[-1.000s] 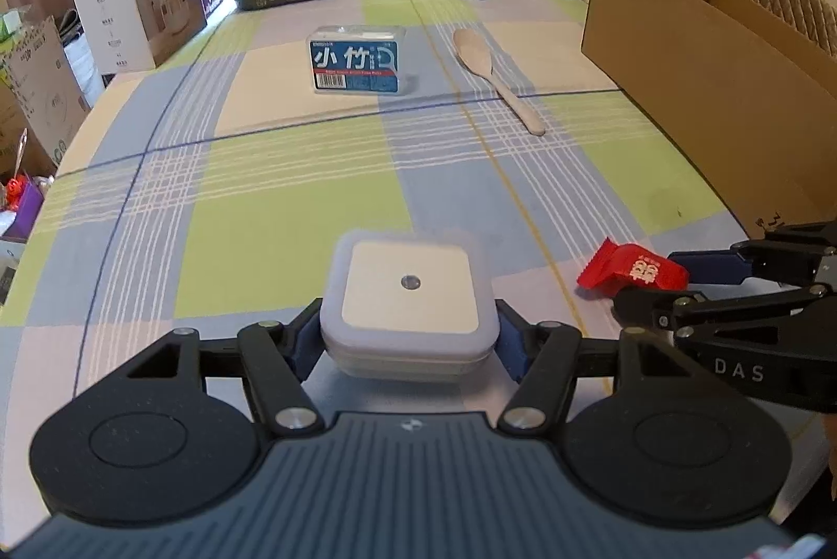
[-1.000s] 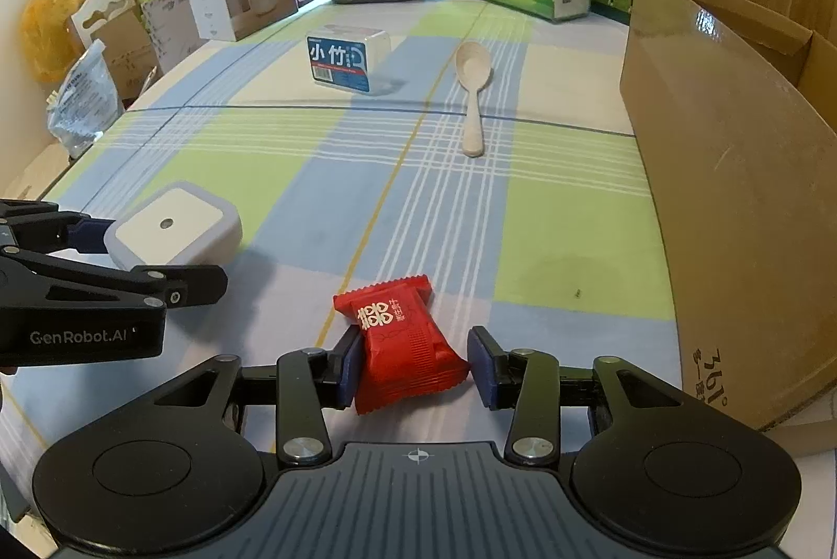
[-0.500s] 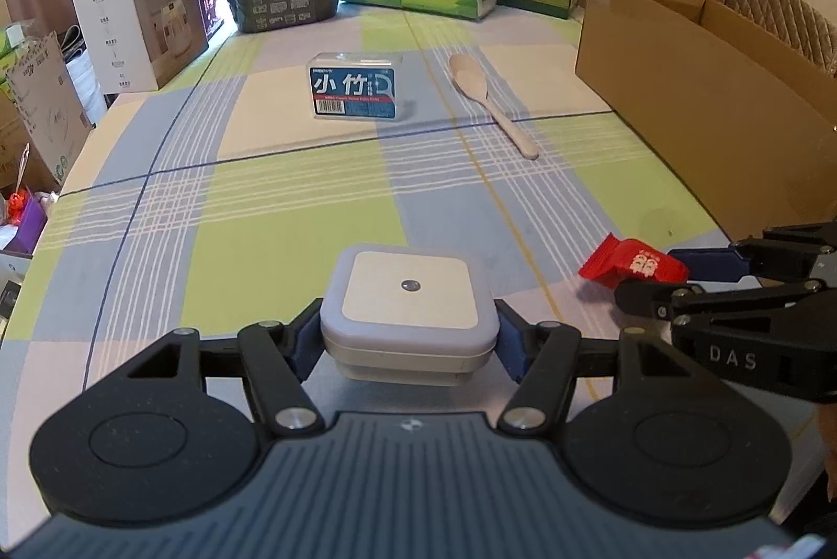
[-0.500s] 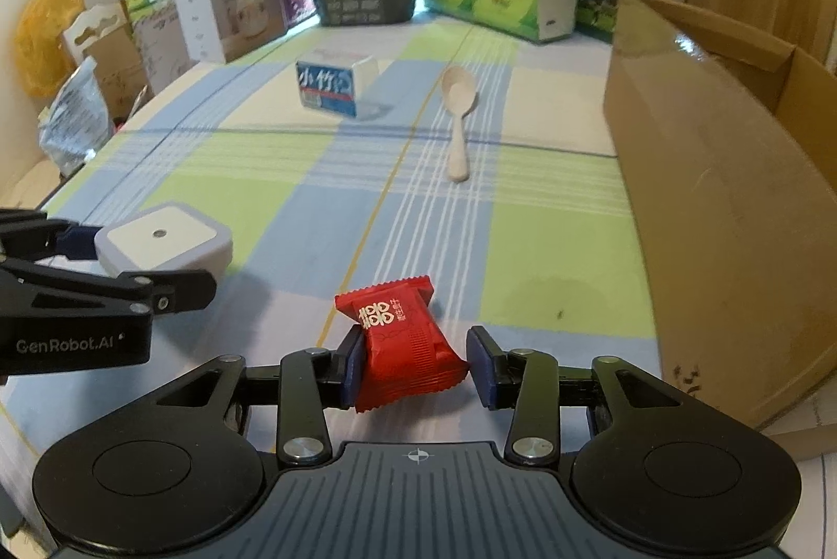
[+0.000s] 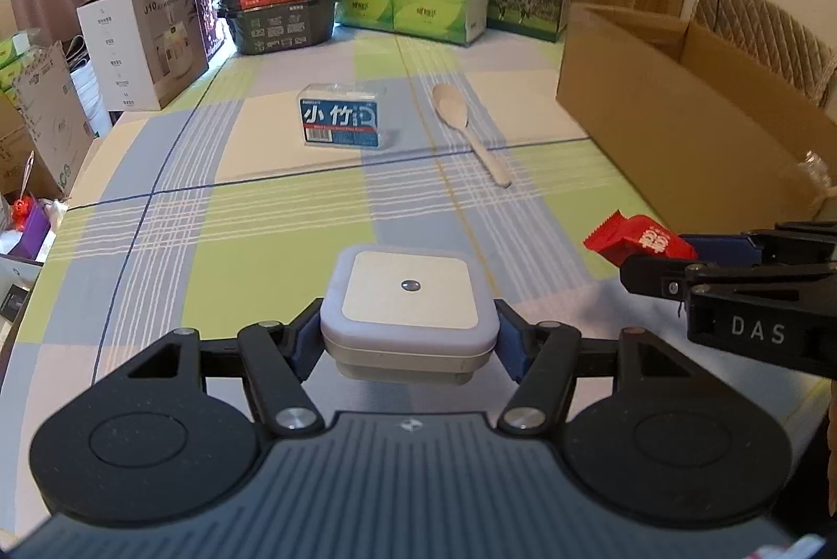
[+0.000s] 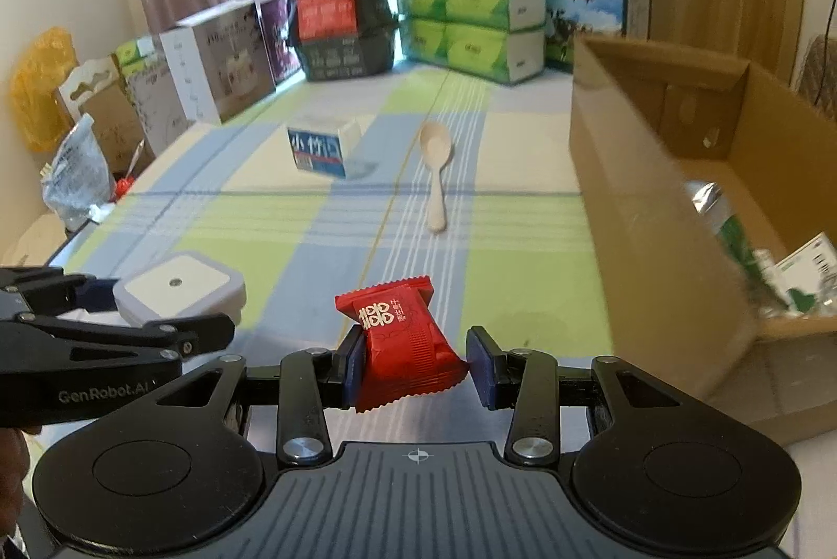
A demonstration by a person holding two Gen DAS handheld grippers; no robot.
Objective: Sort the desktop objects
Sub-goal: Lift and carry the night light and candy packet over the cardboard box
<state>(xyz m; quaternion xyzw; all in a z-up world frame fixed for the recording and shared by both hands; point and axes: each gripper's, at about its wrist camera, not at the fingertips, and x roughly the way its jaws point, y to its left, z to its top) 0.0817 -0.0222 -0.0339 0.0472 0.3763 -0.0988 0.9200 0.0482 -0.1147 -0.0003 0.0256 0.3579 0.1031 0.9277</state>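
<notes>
Left gripper (image 5: 408,339) fingers pinch a square white plastic night-light (image 5: 409,305) by its flat rigid sides, held above the checked surface (image 5: 261,245). Right gripper (image 6: 416,368) fingers pinch a red crinkly snack packet (image 6: 403,339) at mid-body; likely light, soft, slippery. Farther off: blue-labelled small box (image 5: 342,122), pale wooden spoon (image 5: 468,130), open cardboard box (image 6: 680,203).
</notes>
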